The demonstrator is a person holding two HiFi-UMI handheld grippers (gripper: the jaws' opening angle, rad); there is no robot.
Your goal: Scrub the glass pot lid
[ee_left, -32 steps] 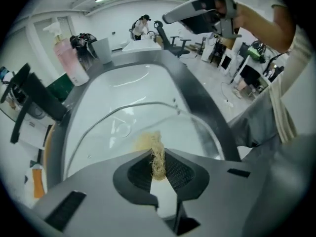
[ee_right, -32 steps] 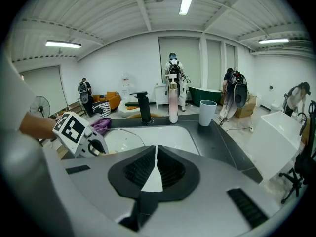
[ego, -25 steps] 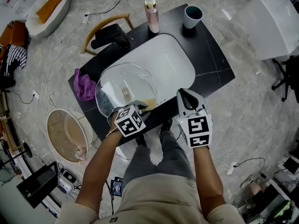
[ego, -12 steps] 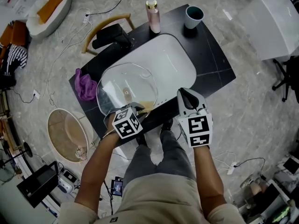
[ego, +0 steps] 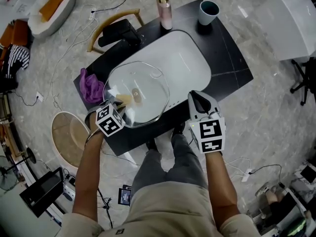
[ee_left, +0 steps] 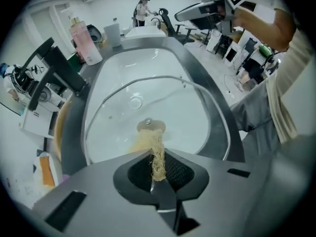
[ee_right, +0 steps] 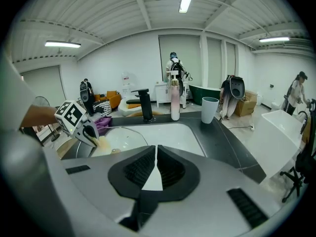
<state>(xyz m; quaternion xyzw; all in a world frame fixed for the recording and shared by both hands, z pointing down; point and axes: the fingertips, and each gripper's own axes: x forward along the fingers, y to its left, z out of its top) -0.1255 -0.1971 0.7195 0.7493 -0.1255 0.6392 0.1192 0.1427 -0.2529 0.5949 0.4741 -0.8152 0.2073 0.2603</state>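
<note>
Desk, head view: black desk (ego: 227, 68) on a pale stone floor, with a white sink (ego: 192, 58) set into it. A soap bottle (ego: 164, 6) and cup (ego: 208, 11) stand on the far edge, a faucet (ego: 118, 33) by the far left corner, and a purple cloth (ego: 89, 88) on the left edge.
Glass pot lid, head view: the glass pot lid (ego: 143, 83) lies flat across the sink's left end, probably so the rim props it and the basin catches runoff.
Left tongs, head view: the left tongs (ego: 118, 108) reach over the lid's near left rim and lay a tan scrubber (ego: 123, 99) on the glass beside the knob (ego: 136, 94).
Right tongs, head view: the right tongs (ego: 199, 102) hover over the desk's near edge, right of the lid and apart from it, seemingly out of the way.
Left gripper view: the jaws are clamped on the scrubber (ee_left: 154, 152), whose frayed end touches the lid just short of the knob (ee_left: 150, 126).
Right gripper view: the jaws are pressed together on nothing, and the lid (ee_right: 121, 139) sits ahead to the left.
</note>
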